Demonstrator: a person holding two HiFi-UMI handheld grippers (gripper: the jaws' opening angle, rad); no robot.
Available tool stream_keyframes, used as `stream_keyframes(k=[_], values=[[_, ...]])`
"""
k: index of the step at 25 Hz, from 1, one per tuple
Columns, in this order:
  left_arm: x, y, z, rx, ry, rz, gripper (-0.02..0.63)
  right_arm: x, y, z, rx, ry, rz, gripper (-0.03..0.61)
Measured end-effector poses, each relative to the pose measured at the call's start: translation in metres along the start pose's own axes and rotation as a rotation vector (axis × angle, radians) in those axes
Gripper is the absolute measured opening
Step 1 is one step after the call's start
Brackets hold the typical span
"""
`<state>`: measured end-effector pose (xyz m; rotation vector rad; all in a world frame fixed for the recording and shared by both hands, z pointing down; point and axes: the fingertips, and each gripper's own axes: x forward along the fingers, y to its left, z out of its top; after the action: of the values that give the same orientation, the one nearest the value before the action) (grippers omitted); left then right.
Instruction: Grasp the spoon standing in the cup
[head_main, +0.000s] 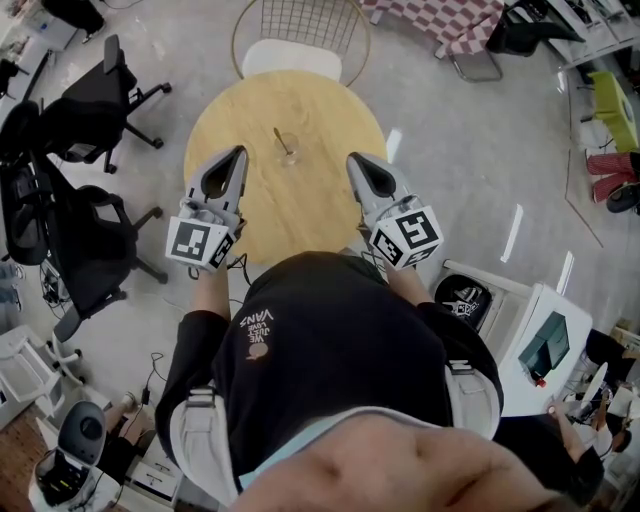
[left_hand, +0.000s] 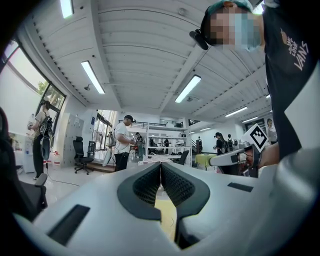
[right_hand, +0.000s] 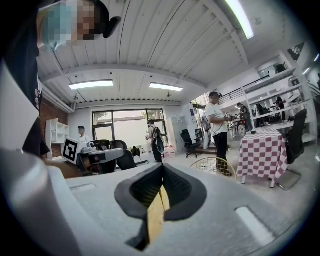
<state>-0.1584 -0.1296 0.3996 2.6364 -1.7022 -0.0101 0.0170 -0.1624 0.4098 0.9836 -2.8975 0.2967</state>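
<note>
A clear glass cup (head_main: 288, 150) stands on the far half of the round wooden table (head_main: 320, 110), and a thin spoon (head_main: 281, 139) leans in it. My left gripper (head_main: 238, 152) is held over the table's left edge, left of the cup and apart from it. Over the right edge, also apart from the cup, is my right gripper (head_main: 352, 158). Both are shut with nothing between the jaws. The left gripper view shows its ribbed pads (left_hand: 172, 182) meeting at the tip, and the right gripper view shows the same (right_hand: 150, 187). Neither gripper view shows the cup.
A wire chair with a white seat (head_main: 293, 58) stands at the table's far side. Black office chairs (head_main: 85, 120) crowd the left. A checked-cloth table (head_main: 450, 20) is at the top right, and a white machine (head_main: 545, 345) at the right. Several people (left_hand: 122, 142) stand in the room.
</note>
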Motion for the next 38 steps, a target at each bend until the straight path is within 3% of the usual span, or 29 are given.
stream_keyframes(k=[11,18,28,38], values=[[0.035,0.006,-0.006,0.035,0.005,-0.050,0.006,0.001,-0.018,-0.003,0.010,0.001,-0.029,-0.002],[0.046,0.016,-0.013,0.012,0.003,-0.044,0.006,0.003,-0.020,-0.004,0.017,0.006,-0.039,-0.002],[0.062,0.019,-0.042,-0.033,0.042,-0.052,0.006,-0.001,-0.025,-0.012,0.043,0.015,-0.054,-0.002],[0.079,0.016,-0.081,-0.024,0.119,-0.080,0.006,-0.003,-0.028,-0.017,0.054,0.022,-0.062,-0.002]])
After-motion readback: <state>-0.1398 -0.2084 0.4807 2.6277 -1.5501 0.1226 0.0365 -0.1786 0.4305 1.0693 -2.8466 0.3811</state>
